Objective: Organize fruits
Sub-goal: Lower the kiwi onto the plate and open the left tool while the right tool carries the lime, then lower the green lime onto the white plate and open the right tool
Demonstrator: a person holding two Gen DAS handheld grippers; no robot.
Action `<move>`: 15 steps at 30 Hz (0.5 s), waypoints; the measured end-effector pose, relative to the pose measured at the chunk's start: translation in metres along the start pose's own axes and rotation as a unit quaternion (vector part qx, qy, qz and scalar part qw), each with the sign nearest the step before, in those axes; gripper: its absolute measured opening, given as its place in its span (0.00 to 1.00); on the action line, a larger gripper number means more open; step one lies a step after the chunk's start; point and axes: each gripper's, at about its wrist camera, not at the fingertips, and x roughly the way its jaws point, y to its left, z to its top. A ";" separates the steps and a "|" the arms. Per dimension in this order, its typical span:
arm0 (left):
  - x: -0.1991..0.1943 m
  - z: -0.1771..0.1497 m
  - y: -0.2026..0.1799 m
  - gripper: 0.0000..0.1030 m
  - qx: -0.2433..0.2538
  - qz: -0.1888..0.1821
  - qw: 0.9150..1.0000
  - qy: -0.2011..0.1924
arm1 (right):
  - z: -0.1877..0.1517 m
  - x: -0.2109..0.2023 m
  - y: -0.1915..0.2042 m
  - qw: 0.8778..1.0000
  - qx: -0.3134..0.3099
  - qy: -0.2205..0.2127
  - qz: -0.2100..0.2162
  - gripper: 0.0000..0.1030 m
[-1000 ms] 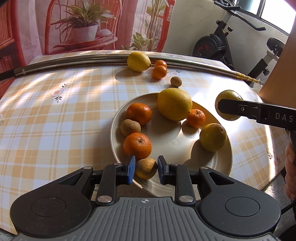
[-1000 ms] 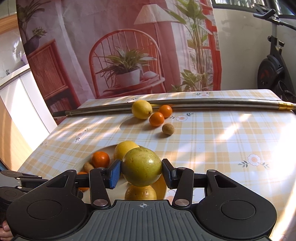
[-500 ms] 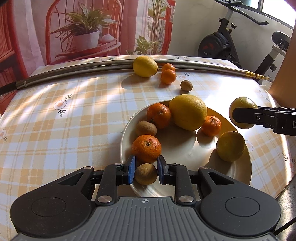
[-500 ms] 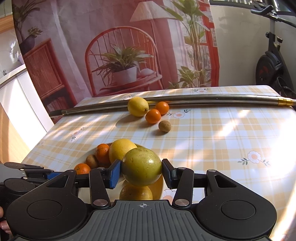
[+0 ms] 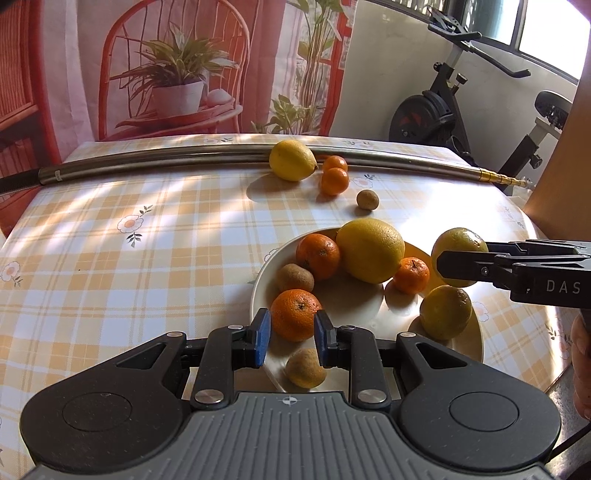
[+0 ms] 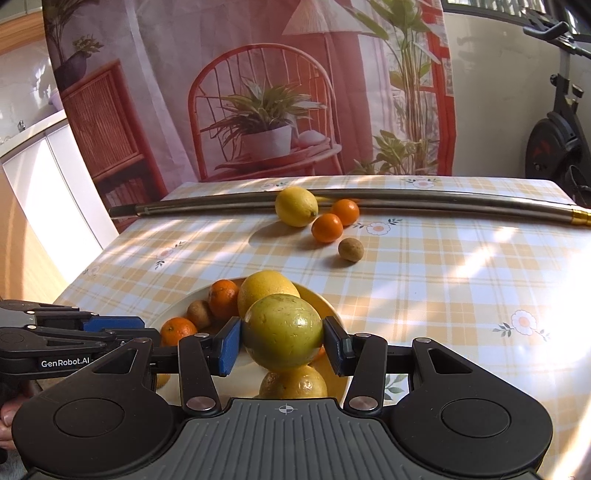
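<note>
Sunlit checked tablecloth (image 5: 155,236), printed chair-and-plant curtain (image 6: 258,92), exercise bike (image 5: 443,110) beside a bright window (image 5: 546,33).

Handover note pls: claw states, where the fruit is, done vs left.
Right claw: shut on a green-yellow citrus, held above the plate.
Left claw: open and empty, over the plate's near edge.
Done: seven fruits on the plate, including the big yellow citrus and the near orange.
Left: set the held fruit down. Lemon, two small oranges and a brown fruit lie on the table by the metal pole.
</note>
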 end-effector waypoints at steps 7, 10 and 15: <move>-0.017 0.011 0.017 0.26 -0.022 0.038 0.998 -0.034 | 0.003 0.017 0.025 0.999 -0.039 0.023 0.023 0.42; -0.023 0.013 0.022 0.26 -0.031 0.047 0.998 -0.043 | 0.002 0.029 0.034 0.998 -0.044 0.037 0.036 0.42; -0.028 0.012 0.028 0.26 -0.036 0.044 0.997 -0.050 | 0.000 0.046 0.050 0.996 -0.060 0.049 0.046 0.42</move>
